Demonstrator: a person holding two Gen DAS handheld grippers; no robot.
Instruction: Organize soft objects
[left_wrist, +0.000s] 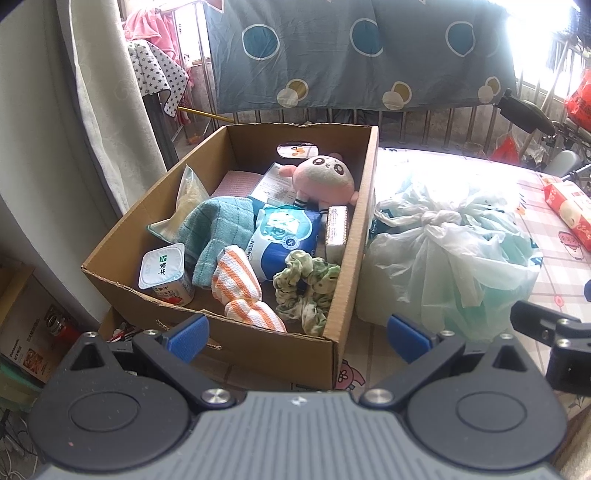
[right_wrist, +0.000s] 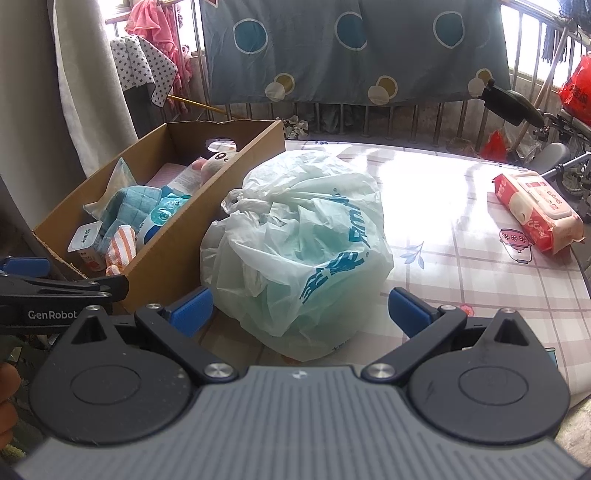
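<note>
Nothing is grasped yet: the left gripper (left_wrist: 297, 334) and right gripper (right_wrist: 299, 308) are held released near the cardboard box (left_wrist: 258, 347) and knotted plastic bag (right_wrist: 295, 240). A first pick is judged pending, and a soft item such as the green scrunchie (left_wrist: 304, 284) must be chosen and approached.

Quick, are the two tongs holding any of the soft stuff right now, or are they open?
Left tongs: open, holding nothing, in front of the cardboard box.
Right tongs: open, holding nothing, in front of the plastic bag.
</note>
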